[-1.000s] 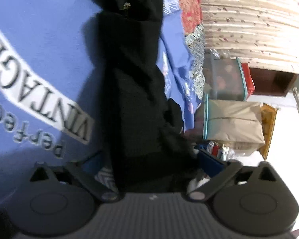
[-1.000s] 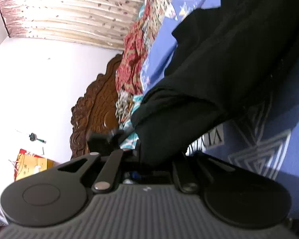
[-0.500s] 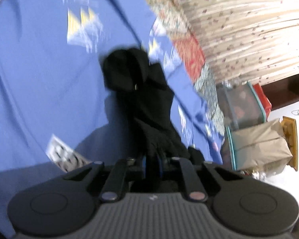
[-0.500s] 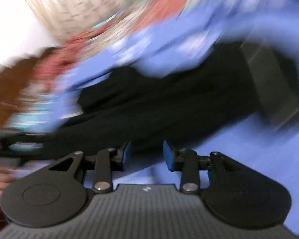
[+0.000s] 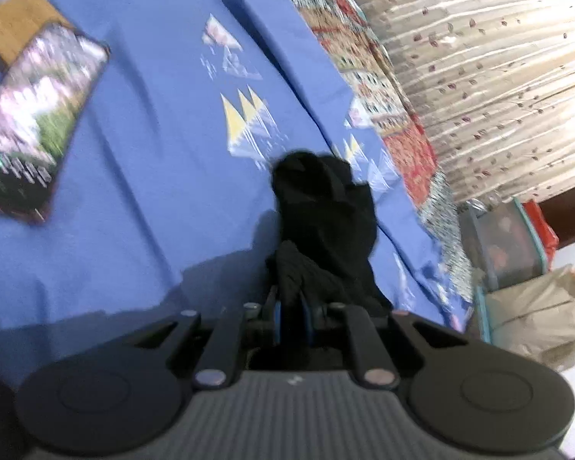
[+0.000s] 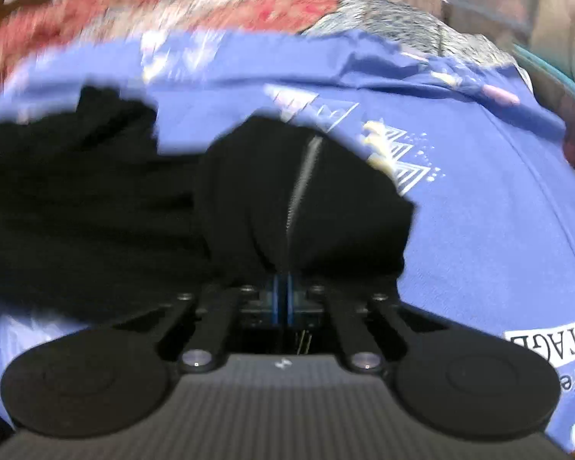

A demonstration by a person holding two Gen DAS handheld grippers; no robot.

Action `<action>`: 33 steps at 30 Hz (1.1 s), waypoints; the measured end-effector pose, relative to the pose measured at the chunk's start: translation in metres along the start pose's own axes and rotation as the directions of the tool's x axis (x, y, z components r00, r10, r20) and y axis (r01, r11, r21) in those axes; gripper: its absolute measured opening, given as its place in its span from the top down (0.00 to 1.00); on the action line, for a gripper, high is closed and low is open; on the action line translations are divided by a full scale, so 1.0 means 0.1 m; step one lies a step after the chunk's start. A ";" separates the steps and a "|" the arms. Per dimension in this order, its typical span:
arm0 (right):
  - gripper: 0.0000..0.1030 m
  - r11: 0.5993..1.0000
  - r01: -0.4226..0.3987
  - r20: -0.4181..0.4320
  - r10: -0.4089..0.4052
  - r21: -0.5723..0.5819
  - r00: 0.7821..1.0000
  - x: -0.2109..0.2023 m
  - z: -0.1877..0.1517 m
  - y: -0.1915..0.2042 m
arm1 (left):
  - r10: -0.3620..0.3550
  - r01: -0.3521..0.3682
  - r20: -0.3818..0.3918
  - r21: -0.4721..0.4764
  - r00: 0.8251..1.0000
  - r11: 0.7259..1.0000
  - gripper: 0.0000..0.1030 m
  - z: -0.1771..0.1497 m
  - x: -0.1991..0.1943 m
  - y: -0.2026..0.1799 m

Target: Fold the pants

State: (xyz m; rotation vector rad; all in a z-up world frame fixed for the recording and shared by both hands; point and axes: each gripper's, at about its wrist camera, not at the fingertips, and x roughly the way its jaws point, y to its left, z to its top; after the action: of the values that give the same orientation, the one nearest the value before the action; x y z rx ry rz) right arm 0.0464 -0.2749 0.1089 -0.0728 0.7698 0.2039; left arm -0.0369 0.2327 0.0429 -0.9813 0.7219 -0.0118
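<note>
On a blue bedsheet (image 5: 142, 199), black pants (image 5: 322, 222) run from each frame's lower centre upward, their length stretching away from both tools: left tool (image 5: 290, 318) pinches bunched fabric, right tool (image 6: 283, 299) is pressed together on the zippered end.

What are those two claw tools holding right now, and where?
Both hold the black pants. The left gripper pinches a bunched ribbed edge; the right gripper is clamped on the fabric at the zipper.
</note>
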 end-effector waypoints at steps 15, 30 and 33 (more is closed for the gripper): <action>0.80 0.762 0.385 -0.006 -0.448 0.521 0.894 -0.39 1.01 -2.15 | 0.229 -0.231 0.038 0.052 0.973 0.972 0.89 0.00 -0.07 0.13; 0.37 0.725 0.263 0.050 -0.379 0.637 0.924 -0.52 -0.01 -2.15 | 0.195 -0.189 -0.035 0.136 0.980 0.972 0.37 -0.12 -0.05 0.00; 0.41 0.699 0.230 0.044 -0.351 0.678 0.935 -0.42 0.01 -2.25 | 0.203 -0.194 -0.038 0.163 0.978 0.967 0.37 -0.20 -0.07 -0.05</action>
State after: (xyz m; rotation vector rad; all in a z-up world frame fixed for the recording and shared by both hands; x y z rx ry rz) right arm 0.0645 -0.5010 0.1373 0.5020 0.6087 -0.3814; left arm -0.0517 0.2174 0.0437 -0.7554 0.8544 0.0784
